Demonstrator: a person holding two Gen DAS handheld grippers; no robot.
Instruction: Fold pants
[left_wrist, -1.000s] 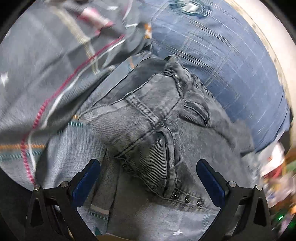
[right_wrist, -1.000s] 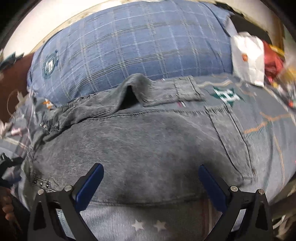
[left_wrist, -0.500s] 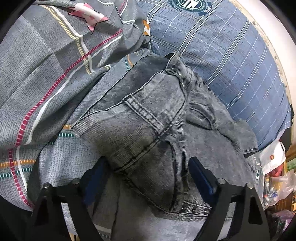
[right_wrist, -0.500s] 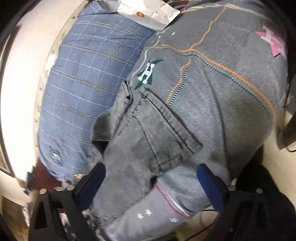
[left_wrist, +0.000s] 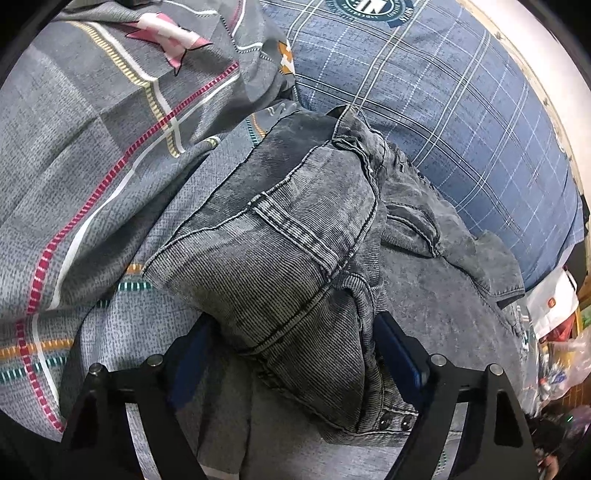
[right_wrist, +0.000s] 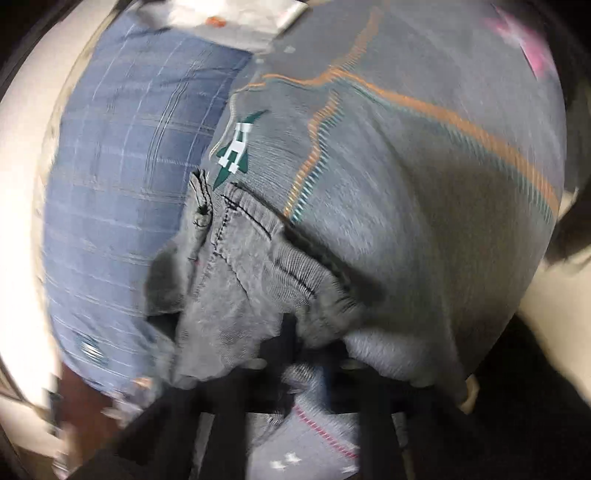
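Since a second ago your right gripper (right_wrist: 295, 347) has rolled over and swung to the edge of the pants (right_wrist: 236, 280), and its jaws, then spread wide, are now closing onto a bunch of that grey denim. That view is blurred, but the fingers look drawn nearly together with cloth pinched between them. Your left gripper (left_wrist: 295, 354) has barely shifted. Its jaws have narrowed a little and now sit against both sides of a thick fold of the pants (left_wrist: 295, 258), near the row of rivets (left_wrist: 395, 421).

You have the pants lying crumpled on a bed, on the grey patterned bedspread (left_wrist: 92, 166), just in front of the blue checked pillow (left_wrist: 461, 110).

Judging by the heavy seams and ribbed weave, expect the denim to feel weighty and fairly stiff for cloth. It should hold a crease, yet it will sag and drag when lifted. It looks rough enough not to slip. Take hold at the stitched edges, such as the waistband or a side seam, where the layers are thick, rather than at a single loose layer.

As for containers, you have only a white bag (left_wrist: 550, 302) at the bedside, and what is in it cannot be made out.
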